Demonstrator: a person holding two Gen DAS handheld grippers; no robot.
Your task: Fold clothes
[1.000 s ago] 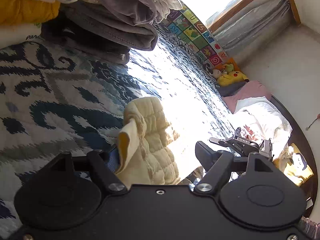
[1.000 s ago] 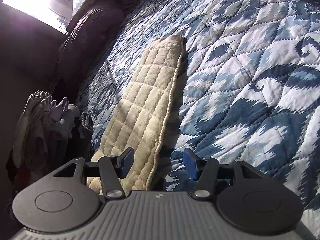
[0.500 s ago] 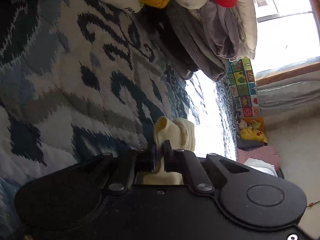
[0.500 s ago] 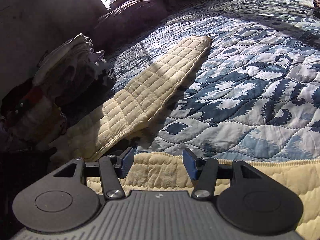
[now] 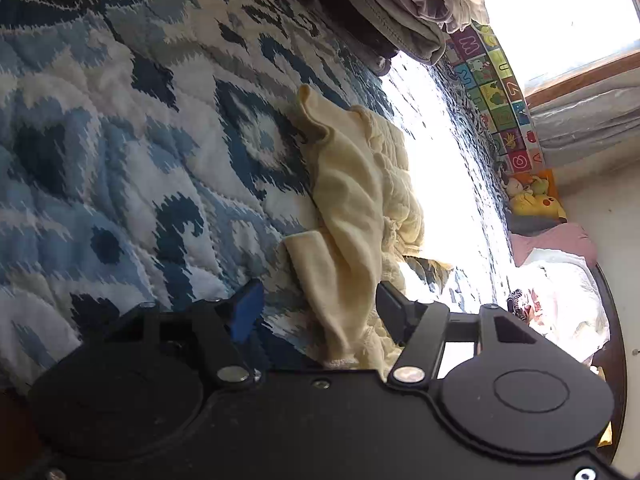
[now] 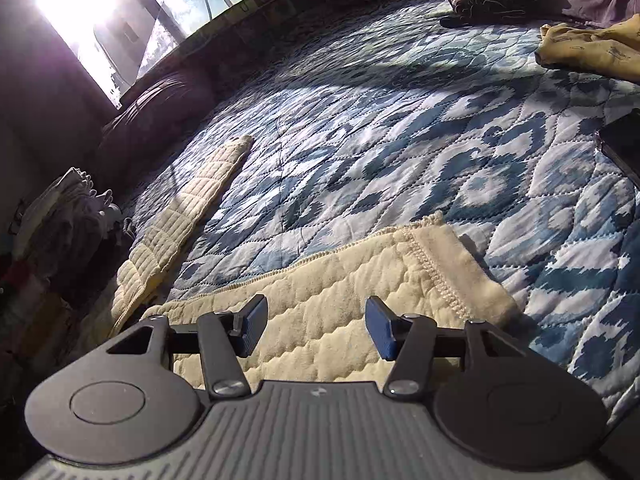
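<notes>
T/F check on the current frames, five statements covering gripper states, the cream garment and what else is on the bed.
1. The left gripper is open, with the cream garment lying between its fingers. True.
2. The right gripper is shut on the garment's hem. False: its fingers are spread apart above the cloth.
3. The cream garment lies on a blue and white patterned quilt. True.
4. The garment sits neatly folded in a square. False: in the left wrist view it is bunched and rumpled, and in the right wrist view one long strip stretches away toward the window.
5. A mustard-yellow cloth lies on the far part of the bed. True.
</notes>
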